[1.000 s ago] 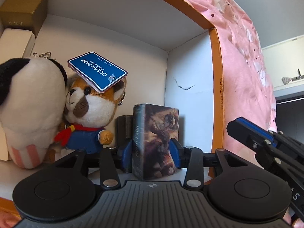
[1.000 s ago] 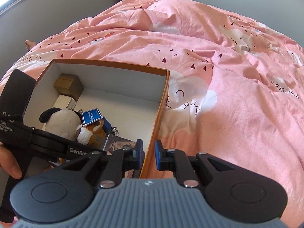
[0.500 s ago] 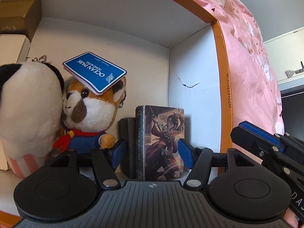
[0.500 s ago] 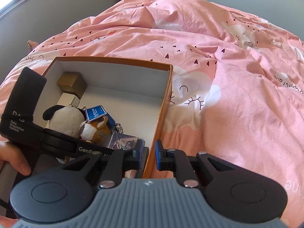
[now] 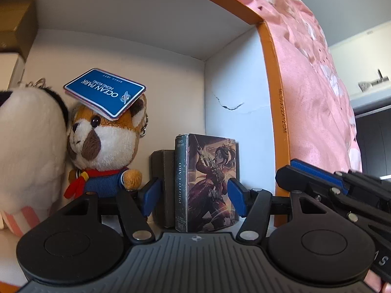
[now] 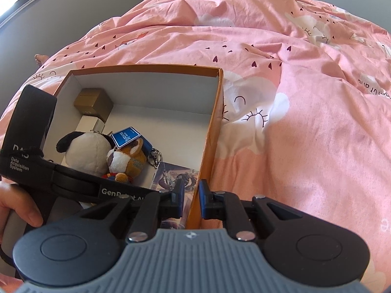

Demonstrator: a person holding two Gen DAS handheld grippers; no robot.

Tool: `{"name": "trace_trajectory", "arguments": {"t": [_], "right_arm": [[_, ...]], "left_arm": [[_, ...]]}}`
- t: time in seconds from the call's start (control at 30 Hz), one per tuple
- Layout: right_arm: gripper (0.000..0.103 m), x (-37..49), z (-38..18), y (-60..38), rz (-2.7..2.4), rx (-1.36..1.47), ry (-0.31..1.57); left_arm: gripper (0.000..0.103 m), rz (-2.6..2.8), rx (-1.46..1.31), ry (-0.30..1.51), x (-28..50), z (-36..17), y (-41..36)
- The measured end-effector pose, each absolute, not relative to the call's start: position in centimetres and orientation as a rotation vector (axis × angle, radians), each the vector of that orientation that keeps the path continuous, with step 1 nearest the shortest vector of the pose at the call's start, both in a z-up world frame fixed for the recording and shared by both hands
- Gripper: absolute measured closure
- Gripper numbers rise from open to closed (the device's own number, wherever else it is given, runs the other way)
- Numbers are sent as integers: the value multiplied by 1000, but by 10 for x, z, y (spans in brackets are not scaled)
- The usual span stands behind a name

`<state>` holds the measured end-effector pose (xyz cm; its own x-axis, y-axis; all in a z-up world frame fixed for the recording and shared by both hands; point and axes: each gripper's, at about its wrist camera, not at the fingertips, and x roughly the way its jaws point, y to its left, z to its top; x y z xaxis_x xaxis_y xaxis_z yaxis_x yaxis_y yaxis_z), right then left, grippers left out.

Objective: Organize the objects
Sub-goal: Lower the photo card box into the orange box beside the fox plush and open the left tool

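A photo card box [image 5: 207, 183] stands in the near right corner of the orange cardboard box [image 5: 271, 112], against a dark block [image 5: 162, 171]. My left gripper [image 5: 193, 196] is open, its blue pads on either side of the card box and clear of it. A red panda plush [image 5: 105, 146] with a blue Ocean Park tag [image 5: 105, 95] sits beside a white and black plush [image 5: 27, 146]. My right gripper [image 6: 190, 199] is shut on the orange box's right wall [image 6: 207, 151]. The card box [image 6: 174, 180] also shows in the right wrist view.
A gold box [image 6: 94, 102] and a white box [image 6: 90, 123] stand at the far left of the orange box. The box sits on a pink heart-print duvet [image 6: 293, 97]. A keyring [image 6: 155, 155] lies by the panda plush. The box's far right floor [image 6: 171, 119] is bare.
My left gripper let go of the photo card box, opened wide and drew back a little. The card box stays standing in the corner. The right gripper keeps its hold on the wall.
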<state>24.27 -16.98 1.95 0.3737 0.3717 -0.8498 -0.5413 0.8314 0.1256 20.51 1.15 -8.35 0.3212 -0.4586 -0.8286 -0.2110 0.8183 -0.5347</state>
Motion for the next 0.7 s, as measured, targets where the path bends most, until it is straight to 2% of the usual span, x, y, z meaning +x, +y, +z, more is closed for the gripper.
{"name": "trace_trajectory", "arguments": {"t": [0.03,0.13,0.33,0.6,0.7], "right_arm": [[90,243,20,-170,589,-185,1034],[90,242,20,-170,592,-182,1036],[90,239,21,-173,587,-173,1038],[90,232,25,-175,583,-177,1033],[90,227,30,-176,580,-174,1017]], "left_arm": [[35,-169,-661,1250,204,-83,15],[47,-200,-676,1222,200,-74,18],[64,-238,-633,1219,199,-69,11],[65,-250,-636,1213,195,-71,11],[65,-253,-559,1175,187,-56,9]]}}
